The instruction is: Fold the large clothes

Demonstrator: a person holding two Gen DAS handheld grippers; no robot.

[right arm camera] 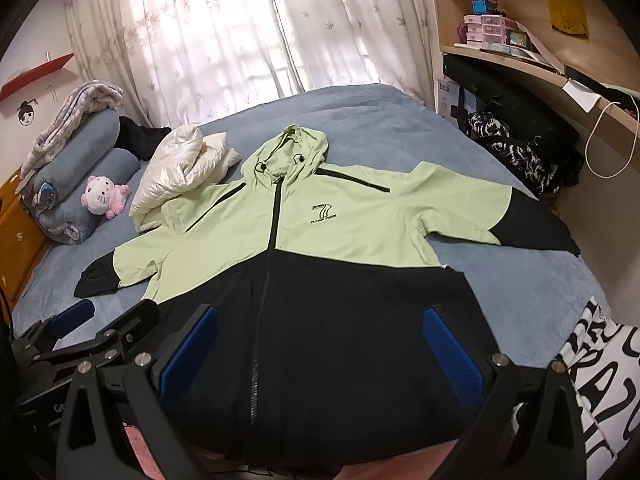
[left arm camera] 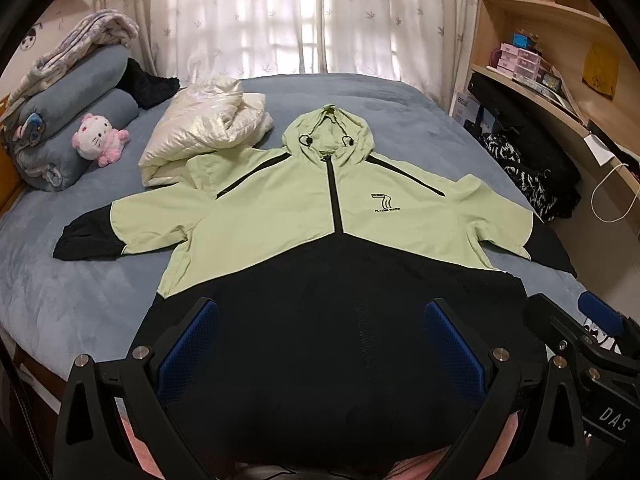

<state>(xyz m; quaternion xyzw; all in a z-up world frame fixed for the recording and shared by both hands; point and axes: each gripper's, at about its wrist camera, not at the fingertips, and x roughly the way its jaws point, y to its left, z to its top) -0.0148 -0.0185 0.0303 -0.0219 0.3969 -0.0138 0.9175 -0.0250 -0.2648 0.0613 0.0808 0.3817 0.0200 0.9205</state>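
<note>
That green-and-black jacket [left arm camera: 280, 216] looks thin, floppy and kinda slick, so I'd pinch a sleeve cuff [left arm camera: 82, 236] first; both tongs [left arm camera: 320, 344] [right arm camera: 320, 344] hang released over the hem.

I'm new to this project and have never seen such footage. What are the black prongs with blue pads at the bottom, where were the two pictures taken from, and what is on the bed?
No robot here: a person holds a two-finger tool in each hand, and each tool carries a wide-angle camera looking along its fingers. One picture comes from the left tool, the other from the right tool. Both stand open and hold nothing. On the blue bed a green and black hooded jacket lies flat, zipped, sleeves spread. Behind it lie a cream puffy garment, a pink plush cat and rolled grey bedding.
</note>
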